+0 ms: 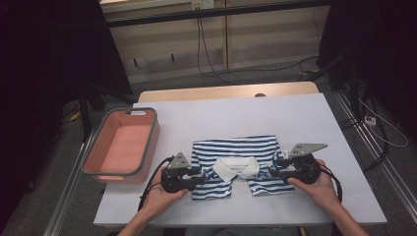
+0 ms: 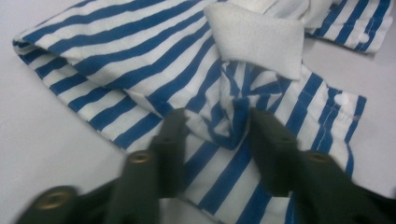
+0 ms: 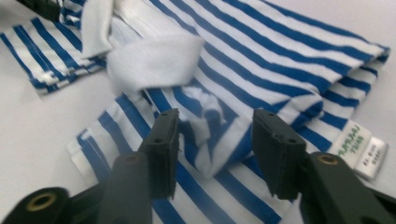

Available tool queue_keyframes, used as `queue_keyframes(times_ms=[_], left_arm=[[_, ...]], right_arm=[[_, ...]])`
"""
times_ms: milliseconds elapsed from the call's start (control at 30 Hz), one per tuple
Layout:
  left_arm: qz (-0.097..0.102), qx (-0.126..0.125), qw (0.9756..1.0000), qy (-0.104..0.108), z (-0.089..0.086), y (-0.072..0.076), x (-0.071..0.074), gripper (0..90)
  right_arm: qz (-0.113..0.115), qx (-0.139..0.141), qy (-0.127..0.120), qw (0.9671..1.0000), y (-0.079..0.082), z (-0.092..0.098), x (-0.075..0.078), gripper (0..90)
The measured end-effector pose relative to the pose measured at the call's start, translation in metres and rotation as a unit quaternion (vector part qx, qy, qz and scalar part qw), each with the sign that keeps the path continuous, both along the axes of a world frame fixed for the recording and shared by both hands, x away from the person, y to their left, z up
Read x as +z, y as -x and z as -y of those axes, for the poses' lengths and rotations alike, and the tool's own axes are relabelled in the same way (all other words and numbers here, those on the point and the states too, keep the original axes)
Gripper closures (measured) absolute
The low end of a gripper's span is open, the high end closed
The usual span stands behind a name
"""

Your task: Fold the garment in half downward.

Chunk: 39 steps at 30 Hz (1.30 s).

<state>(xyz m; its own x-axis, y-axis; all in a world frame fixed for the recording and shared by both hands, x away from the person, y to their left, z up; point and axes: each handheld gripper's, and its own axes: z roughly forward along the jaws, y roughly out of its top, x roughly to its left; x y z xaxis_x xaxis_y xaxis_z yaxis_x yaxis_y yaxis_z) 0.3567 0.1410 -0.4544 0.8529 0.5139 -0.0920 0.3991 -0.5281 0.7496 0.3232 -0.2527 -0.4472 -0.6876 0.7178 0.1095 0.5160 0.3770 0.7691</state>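
Tabletop: shirt label beside right fingers

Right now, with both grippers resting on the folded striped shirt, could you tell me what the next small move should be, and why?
Probably lift both grippers straight up off the shirt. The left gripper and the right gripper stand with jaws apart, each over a raised pucker of cloth that the pads no longer pinch, and the shirt already lies folded flat, white collar on top, beside the pink bin.

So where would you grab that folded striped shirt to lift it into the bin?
Probably the folded striped shirt at its two short side edges, one jaw pair coming in level from each side. There the layers stack thick; the white collar in the middle is loose and would likely unfold it.
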Motion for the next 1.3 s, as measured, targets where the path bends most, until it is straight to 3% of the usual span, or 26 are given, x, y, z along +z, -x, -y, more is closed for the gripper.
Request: queue_keyframes(times_ms=[133,200,367,433,667,767,933,1100,1200,1300], left_arm=[[0.011,0.015,0.9997,-0.013,0.005,-0.001,-0.003,29.1],[0.021,0.016,0.9996,-0.015,0.006,-0.002,-0.002,25.6],[0.027,0.031,0.9992,0.000,0.015,-0.010,0.011,15.7],[0.021,0.021,0.9996,0.002,0.023,-0.016,0.016,13.8],[0.027,0.031,0.9992,0.000,0.050,-0.034,0.024,16.9],[0.020,0.034,0.9992,0.001,0.058,-0.042,0.025,23.8],[0.000,0.030,0.9994,0.017,0.066,-0.049,0.023,32.4],[-0.036,0.015,0.9990,0.022,0.067,-0.052,0.014,48.0],[-0.055,0.008,0.9979,0.032,0.069,-0.050,0.012,49.9],[-0.054,-0.002,0.9982,0.024,0.071,-0.047,0.010,50.7]], right_arm=[[0.011,-0.006,-0.004,0.9999,-0.002,-0.006,0.006,41.1],[0.017,-0.009,-0.007,0.9998,-0.005,-0.009,0.009,38.6],[0.021,-0.007,-0.012,0.9997,-0.015,-0.017,0.017,46.9],[0.021,-0.005,-0.010,0.9997,-0.021,-0.022,0.020,50.4],[0.011,0.014,-0.015,0.9997,-0.042,-0.040,0.025,58.8],[0.005,0.009,-0.018,0.9998,-0.048,-0.046,0.021,62.5],[-0.012,0.013,-0.018,0.9997,-0.056,-0.053,0.011,63.6],[-0.037,0.018,-0.021,0.9989,-0.058,-0.054,0.002,61.9],[-0.061,0.034,-0.024,0.9973,-0.059,-0.056,-0.002,59.6],[-0.075,0.042,-0.025,0.9960,-0.060,-0.057,-0.005,60.4]])
